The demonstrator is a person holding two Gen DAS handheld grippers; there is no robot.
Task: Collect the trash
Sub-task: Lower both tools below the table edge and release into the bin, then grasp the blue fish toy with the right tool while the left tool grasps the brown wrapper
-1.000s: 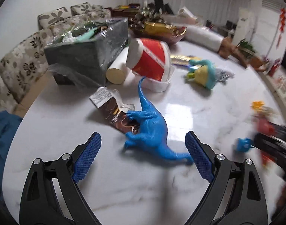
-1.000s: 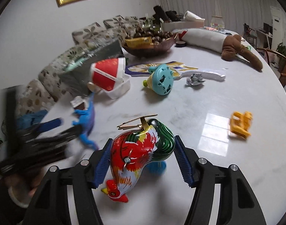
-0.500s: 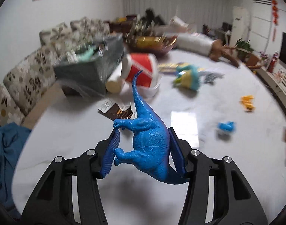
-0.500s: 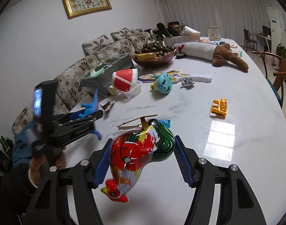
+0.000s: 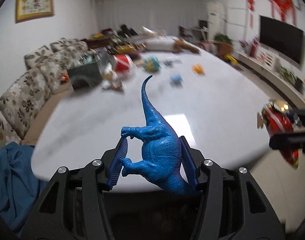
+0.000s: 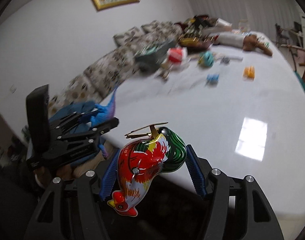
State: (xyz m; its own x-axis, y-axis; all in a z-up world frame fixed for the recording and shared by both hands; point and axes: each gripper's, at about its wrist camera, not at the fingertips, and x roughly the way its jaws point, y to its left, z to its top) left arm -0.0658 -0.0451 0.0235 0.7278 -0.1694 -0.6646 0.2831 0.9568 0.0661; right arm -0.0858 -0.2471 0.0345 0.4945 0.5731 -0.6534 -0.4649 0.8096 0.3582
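Observation:
My left gripper (image 5: 154, 160) is shut on a blue toy dinosaur (image 5: 160, 154), held in the air over the near edge of the white table (image 5: 112, 116), its tail pointing up. My right gripper (image 6: 150, 170) is shut on a painted tin rooster (image 6: 148, 160), also lifted at the table's near edge. The rooster shows at the right of the left wrist view (image 5: 278, 124). The left gripper with the dinosaur (image 6: 104, 114) shows at the left of the right wrist view. Far up the table lie a red-and-white cup (image 5: 122, 64) and wrappers (image 5: 112, 82), blurred.
A dark bin lined with a bag (image 5: 86, 72) stands at the table's far left. Small toys lie mid-table: a teal one (image 6: 206, 59), a blue one (image 6: 212, 78), a yellow one (image 6: 249, 72). A floral sofa (image 5: 22, 98) runs along the left. A blue cloth (image 5: 8, 176) lies near left.
My left gripper closed on the dinosaur, lifted it off the table and drew back past the near edge. My right gripper, still holding the rooster, also drew back and up.

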